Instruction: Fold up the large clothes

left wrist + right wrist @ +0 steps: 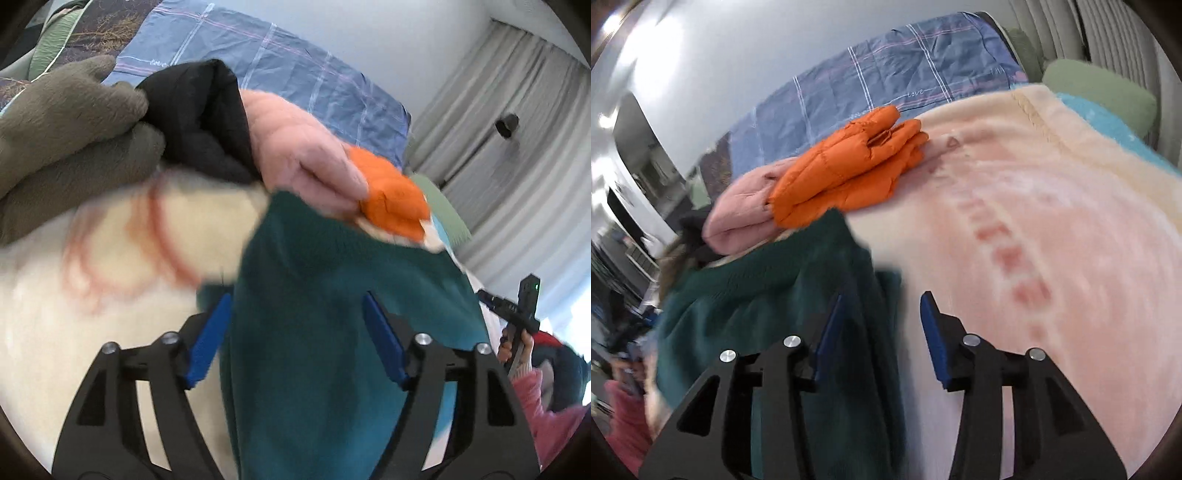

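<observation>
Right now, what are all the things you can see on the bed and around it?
Dark green knitted garment: one, teal green, nearest, lying between both grippers' open jaws.
Orange quilted jacket: one, orange, folded, behind the green garment.
Pink padded garment: one, pink, folded, beside the orange jacket.
Black garment: one, black, next to the pink one.
Grey-brown fleece garment: one, left end of the row.
Cream blanket with red pattern: one, under everything.
Blue checked quilt: one, against the wall.
Grey curtains: by the window.
Left gripper: open.
Right gripper: open.
</observation>
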`<state>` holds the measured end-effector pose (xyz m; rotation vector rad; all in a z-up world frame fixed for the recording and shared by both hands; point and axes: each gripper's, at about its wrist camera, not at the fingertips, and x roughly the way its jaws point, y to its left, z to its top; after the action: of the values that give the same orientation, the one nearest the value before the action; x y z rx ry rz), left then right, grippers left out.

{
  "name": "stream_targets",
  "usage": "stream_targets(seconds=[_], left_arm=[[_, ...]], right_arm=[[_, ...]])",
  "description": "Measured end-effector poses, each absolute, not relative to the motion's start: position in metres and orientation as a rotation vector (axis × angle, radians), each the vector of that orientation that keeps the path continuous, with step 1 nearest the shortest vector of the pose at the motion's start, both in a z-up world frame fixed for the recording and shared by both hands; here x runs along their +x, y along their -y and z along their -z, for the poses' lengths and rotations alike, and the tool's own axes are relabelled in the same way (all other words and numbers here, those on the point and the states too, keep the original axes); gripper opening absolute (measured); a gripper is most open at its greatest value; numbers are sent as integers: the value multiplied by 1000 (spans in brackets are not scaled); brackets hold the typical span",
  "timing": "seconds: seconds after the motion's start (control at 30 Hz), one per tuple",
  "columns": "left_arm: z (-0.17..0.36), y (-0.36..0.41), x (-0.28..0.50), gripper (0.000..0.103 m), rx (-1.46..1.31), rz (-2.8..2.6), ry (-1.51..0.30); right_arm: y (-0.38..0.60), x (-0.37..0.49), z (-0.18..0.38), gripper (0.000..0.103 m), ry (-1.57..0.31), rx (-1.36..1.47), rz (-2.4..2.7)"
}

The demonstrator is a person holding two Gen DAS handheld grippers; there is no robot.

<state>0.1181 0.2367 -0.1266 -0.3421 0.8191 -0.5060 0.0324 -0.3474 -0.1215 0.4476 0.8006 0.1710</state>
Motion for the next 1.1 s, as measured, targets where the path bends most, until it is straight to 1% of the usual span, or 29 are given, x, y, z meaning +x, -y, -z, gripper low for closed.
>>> stream_targets(seconds=[0.03, 0.1, 0.13, 0.17, 0.23, 0.27, 0.3, 0.37, 0.4, 0.5, 0.57, 0.6, 0.67, 0.73, 0.77, 0.8, 0.83, 0.87, 0.9, 0.93, 0.97, 1.03, 1.07, 1.1], left_arm=[[132, -239, 104, 79, -331, 498, -844], [143, -242, 83, 80, -336, 486, -888], [147, -244, 78, 80, -347, 491, -902], [152, -242, 72, 80, -358, 500, -917], [158, -236, 60, 73, -355, 515, -920], [156, -233, 55, 62, -325, 502, -905], [152, -230, 51, 46, -290, 480, -883], [141, -235, 45, 30, -317, 458, -850], [129, -242, 39, 26, -339, 459, -808], [113, -244, 23, 21, -366, 480, -757], [110, -244, 11, 21, -350, 489, -759], [114, -246, 5, 20, -340, 480, -769], [130, -251, -1, 15, -335, 435, -801], [156, -264, 4, 17, -392, 408, -854], [165, -268, 6, 21, -426, 413, -870], [170, -271, 8, 24, -448, 414, -873], [168, -268, 10, 24, -447, 421, -866], [164, -264, 11, 25, -429, 431, -857], [160, -260, 11, 44, -412, 447, -850], [154, -253, 10, 57, -386, 472, -843], [150, -246, 7, 72, -361, 496, -833], [148, -235, 2, 76, -289, 509, -820], [152, -231, 3, 75, -263, 490, -825], [155, -230, 7, 64, -268, 479, -831]], right_arm=[[347, 21, 122, 47, -800, 459, -183], [340, 5, 125, 56, -807, 467, -222], [333, 0, 127, 58, -814, 458, -243], [326, -2, 129, 59, -824, 445, -253], [313, -3, 134, 58, -845, 406, -215], [307, -1, 135, 29, -856, 368, -144], [308, -2, 133, 10, -849, 394, -134], [317, -10, 120, 9, -788, 493, -147], [321, -17, 109, 9, -748, 521, -161], [324, -36, 91, 9, -705, 556, -199], [323, -51, 87, 8, -701, 532, -191], [323, -60, 91, 8, -712, 515, -172], [326, -66, 107, 9, -752, 525, -140], [327, -66, 132, 9, -808, 540, -101], [328, -65, 138, 10, -812, 550, -96], [327, -64, 138, 11, -803, 562, -92], [328, -63, 136, 14, -793, 565, -95], [328, -60, 133, 23, -784, 565, -103], [327, -60, 129, 47, -778, 567, -128], [325, -60, 126, 59, -772, 564, -148], [321, -62, 124, 69, -763, 545, -170], [314, -60, 125, 69, -782, 499, -184], [309, -57, 131, 69, -809, 472, -174], [306, -55, 136, 63, -824, 459, -164]])
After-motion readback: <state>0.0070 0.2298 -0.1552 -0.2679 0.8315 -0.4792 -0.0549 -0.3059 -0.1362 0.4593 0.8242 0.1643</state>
